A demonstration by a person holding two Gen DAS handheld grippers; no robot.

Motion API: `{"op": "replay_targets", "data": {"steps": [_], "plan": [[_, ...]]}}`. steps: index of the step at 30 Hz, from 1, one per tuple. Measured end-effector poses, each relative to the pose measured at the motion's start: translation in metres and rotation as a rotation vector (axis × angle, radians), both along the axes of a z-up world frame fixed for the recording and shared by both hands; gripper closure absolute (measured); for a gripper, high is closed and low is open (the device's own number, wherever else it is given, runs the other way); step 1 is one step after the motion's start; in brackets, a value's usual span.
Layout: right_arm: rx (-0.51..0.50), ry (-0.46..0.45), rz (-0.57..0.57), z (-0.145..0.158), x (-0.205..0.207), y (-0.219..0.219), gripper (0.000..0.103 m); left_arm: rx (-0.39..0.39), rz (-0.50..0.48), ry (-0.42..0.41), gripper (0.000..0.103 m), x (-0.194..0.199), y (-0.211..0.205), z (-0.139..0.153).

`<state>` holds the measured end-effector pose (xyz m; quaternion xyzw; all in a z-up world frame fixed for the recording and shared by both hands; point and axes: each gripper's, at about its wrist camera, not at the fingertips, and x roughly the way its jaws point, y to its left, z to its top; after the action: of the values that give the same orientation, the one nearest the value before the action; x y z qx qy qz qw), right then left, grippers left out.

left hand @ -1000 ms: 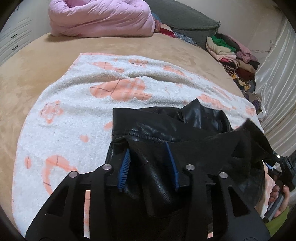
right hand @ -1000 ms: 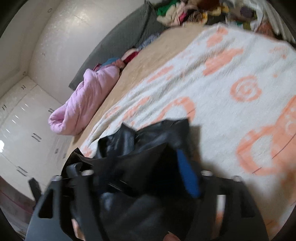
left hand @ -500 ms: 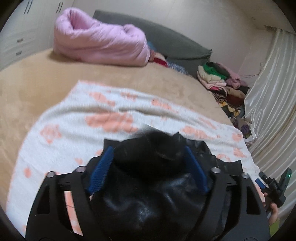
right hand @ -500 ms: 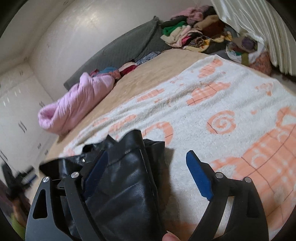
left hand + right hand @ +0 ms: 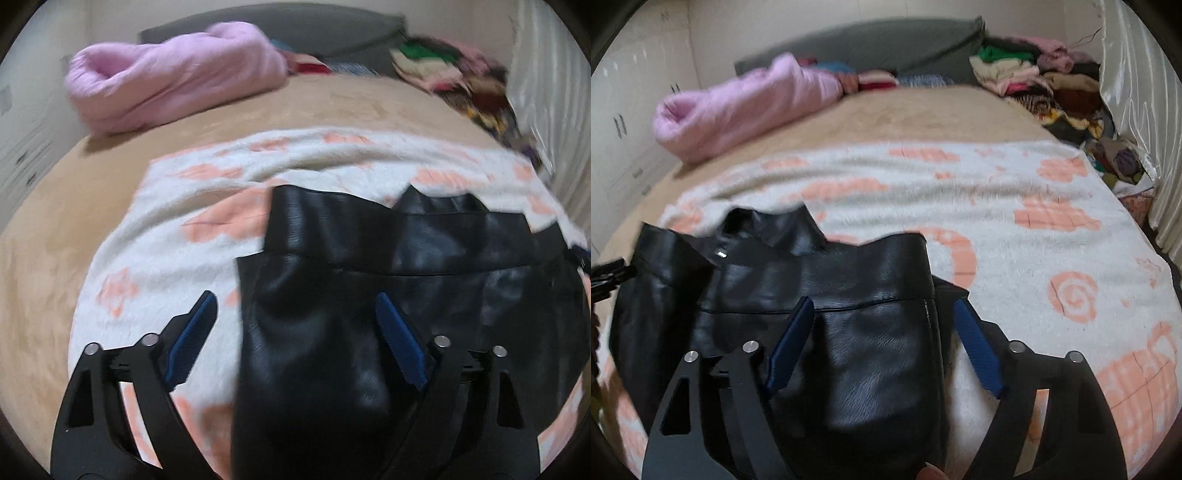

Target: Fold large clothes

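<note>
A black leather jacket (image 5: 369, 280) lies bunched on a white blanket with peach patterns (image 5: 155, 236) spread over the bed. My left gripper (image 5: 295, 297) hangs over the jacket's left edge. Its jaws are wide apart and opening, with that edge between the blue pads (image 5: 194, 334), which do not press on it. In the right wrist view the jacket (image 5: 812, 288) fills the lower left. My right gripper (image 5: 882, 302) straddles its right edge. Those jaws are closing. One pad (image 5: 792, 343) is over the leather, the other over the blanket (image 5: 1015, 258), and neither grips.
A rolled pink quilt (image 5: 173, 85) lies at the head of the tan bed (image 5: 66, 206), in front of a grey headboard (image 5: 886, 48). A heap of clothes (image 5: 1034, 81) sits at the far right by a shiny curtain (image 5: 1134, 74). White cupboards (image 5: 624, 122) line the left wall.
Both grippers have let go of the jacket and spread their jaws. Both views have rolled level, and the jacket now rests on the blanket.
</note>
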<state>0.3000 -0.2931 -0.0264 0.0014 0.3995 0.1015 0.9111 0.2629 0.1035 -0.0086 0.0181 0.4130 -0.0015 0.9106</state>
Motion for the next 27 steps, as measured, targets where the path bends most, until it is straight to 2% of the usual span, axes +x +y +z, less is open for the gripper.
{"op": "replay_targets", "data": {"steps": [2,3,4,5,6,7,9,11,14,16,19,24,27], "plan": [[-0.011,-0.002,0.012,-0.002,0.004,0.003,0.048,0.033,-0.019,0.009,0.020,0.009,-0.006,-0.006],[-0.035,-0.009,-0.004,-0.003,0.004,0.005,0.062,0.026,-0.031,0.003,0.031,0.011,-0.007,-0.008],[-0.060,-0.023,-0.016,-0.002,0.002,0.006,0.075,0.012,-0.037,-0.001,0.053,0.012,-0.007,-0.009],[-0.063,-0.047,-0.020,0.001,-0.002,0.005,0.080,0.021,-0.024,-0.004,0.063,0.011,-0.007,-0.010],[-0.056,-0.070,-0.025,0.003,-0.006,0.004,0.086,0.035,-0.012,-0.016,0.081,0.009,-0.006,-0.010],[-0.043,-0.094,-0.032,0.008,-0.011,0.002,0.088,0.031,-0.006,-0.042,0.091,0.004,-0.002,-0.007],[0.012,-0.137,-0.052,0.022,-0.023,-0.008,0.090,-0.019,-0.001,-0.084,0.095,-0.007,0.004,0.004],[0.143,-0.164,-0.065,0.039,-0.029,-0.025,0.090,-0.100,-0.007,-0.144,0.095,-0.016,0.016,0.022],[0.244,-0.202,-0.110,0.058,-0.022,-0.037,0.090,-0.153,0.003,-0.192,0.095,-0.012,0.022,0.043],[0.234,-0.222,-0.114,0.062,-0.012,-0.034,0.090,-0.165,0.015,-0.202,0.095,-0.001,0.024,0.049],[0.199,-0.185,-0.139,0.052,0.008,-0.028,0.090,-0.142,0.028,-0.166,0.095,0.023,0.021,0.042],[0.157,-0.089,-0.191,0.014,0.034,-0.025,0.090,-0.075,0.039,-0.065,0.095,0.052,0.014,0.004],[0.140,-0.035,-0.199,-0.008,0.043,-0.024,0.089,-0.060,0.045,-0.024,0.093,0.055,0.015,-0.014]]}}
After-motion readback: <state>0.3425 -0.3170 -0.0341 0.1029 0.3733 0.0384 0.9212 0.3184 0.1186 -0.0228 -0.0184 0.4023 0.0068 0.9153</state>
